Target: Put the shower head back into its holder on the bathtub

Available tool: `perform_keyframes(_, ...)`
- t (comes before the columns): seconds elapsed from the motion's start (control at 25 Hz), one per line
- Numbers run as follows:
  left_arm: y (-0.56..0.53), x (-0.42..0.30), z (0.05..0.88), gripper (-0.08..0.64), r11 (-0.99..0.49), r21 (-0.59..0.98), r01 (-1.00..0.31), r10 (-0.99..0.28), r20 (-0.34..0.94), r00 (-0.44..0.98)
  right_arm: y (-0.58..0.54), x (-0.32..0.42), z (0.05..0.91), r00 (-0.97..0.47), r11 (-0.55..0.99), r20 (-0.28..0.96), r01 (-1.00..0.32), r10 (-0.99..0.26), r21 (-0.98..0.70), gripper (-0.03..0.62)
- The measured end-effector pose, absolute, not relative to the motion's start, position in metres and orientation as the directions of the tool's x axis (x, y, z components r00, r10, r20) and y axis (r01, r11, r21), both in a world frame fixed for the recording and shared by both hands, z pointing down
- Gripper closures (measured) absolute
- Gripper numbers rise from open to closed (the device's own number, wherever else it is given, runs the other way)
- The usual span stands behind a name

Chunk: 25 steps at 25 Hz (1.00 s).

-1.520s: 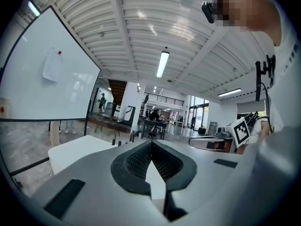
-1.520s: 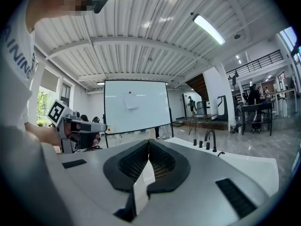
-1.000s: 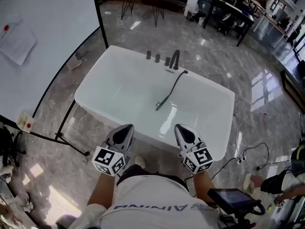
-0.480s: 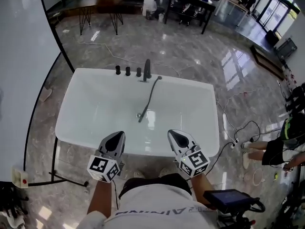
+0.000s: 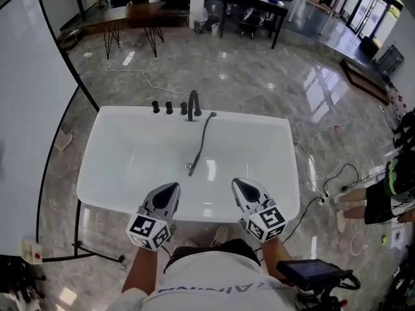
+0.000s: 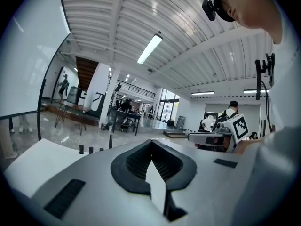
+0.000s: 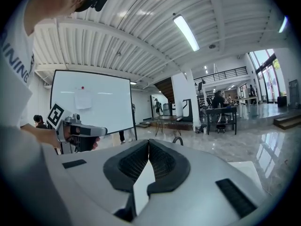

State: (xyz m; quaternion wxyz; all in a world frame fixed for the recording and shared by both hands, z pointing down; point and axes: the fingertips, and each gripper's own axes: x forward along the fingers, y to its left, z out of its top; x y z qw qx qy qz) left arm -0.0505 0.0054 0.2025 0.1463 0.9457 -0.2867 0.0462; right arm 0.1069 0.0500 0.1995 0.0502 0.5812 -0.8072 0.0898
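Bathtub now square-on; shower head points nearward; left fingers, right fingers closed, empty.

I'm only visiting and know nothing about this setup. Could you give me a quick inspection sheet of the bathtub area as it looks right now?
Surface: white bathtub on a polished stone floor.
Job's things: shower head lies on the tub bottom; its hose runs to the far rim beside the faucet. It is not in a holder.
Clutter: nothing seen in the tub.
Grippers: left tool and right tool are both shut and empty, by the near rim.
Cables: loose cables on the floor right of the tub.
Surroundings: whiteboard at left, tables behind, a person at right.
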Motion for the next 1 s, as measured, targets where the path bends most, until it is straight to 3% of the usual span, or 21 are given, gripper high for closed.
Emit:
perform_keyframes(0.56,-0.017,0.067,0.209,0.545,-0.804,0.168,-0.571,-0.525,0.251,0.813,0.015,0.227,0.226,-0.317,0.289,0.166,-0.942,-0.934,-0.172,0.581)
perform_keyframes(1.0,-0.064,0.068,0.229,0.545,-0.834,0.214,-0.508,-0.459,0.241,0.855,-0.017,0.225,0.240,-0.278,0.255,0.241,-0.959,-0.930,-0.124,0.581)
